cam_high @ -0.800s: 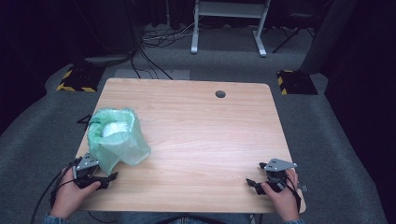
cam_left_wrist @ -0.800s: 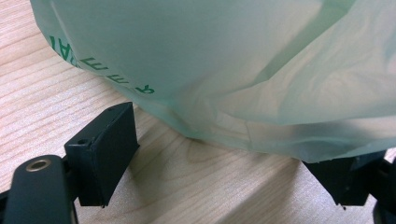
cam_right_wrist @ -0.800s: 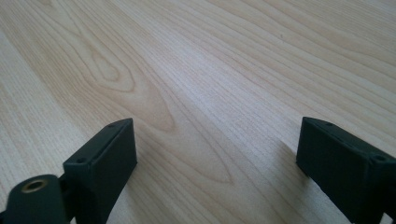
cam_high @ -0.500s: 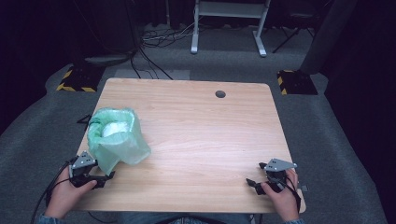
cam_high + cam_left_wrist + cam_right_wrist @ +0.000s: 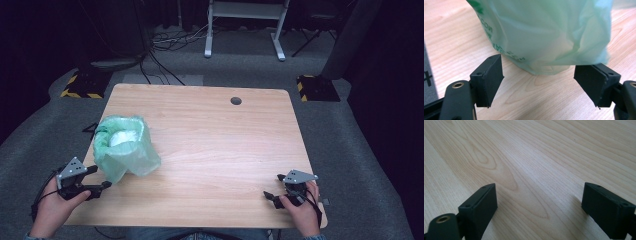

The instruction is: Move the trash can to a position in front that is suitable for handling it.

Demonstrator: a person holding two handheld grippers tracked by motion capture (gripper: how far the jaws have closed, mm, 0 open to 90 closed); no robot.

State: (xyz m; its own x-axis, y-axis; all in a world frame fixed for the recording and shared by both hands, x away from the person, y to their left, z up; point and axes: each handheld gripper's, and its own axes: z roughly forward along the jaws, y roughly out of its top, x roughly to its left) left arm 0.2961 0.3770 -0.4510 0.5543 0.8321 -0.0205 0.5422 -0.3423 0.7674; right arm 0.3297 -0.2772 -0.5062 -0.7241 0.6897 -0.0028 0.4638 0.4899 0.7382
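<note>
A wooden table (image 5: 215, 150) is seen from above, bare across most of its surface, with a small round hole (image 5: 236, 100) near its far edge. Beyond it, a grey floor and the legs of a white stand (image 5: 245, 25) are made out in dim light.

On the left part of the table a green plastic bag (image 5: 125, 147) is set over a container whose white inside (image 5: 121, 137) is glimpsed through the open top; the bag's loose film is draped down the sides and bunched on the wood at the near side. In the left gripper view, the same film (image 5: 544, 35) is seen close ahead, its lower edge hanging just above the tabletop, printed lettering faintly legible on it.

The left gripper (image 5: 95, 177) is held at the near left corner, just beside the bag's trailing edge. Its jaws are spread wide — the film is framed between them but is not touched by either, as far as can be told. The right gripper (image 5: 275, 187) is rested well apart at the near right edge, its jaws likewise spread, with nothing but wood grain (image 5: 536, 170) ahead of them.

The work is judged to be at its very beginning: the bag has been approached but not yet pinched, and nothing has been lifted, pulled or folded. Closing on the film remains to be done, and the right gripper's part — whatever it proves to be — has not been started.
</note>
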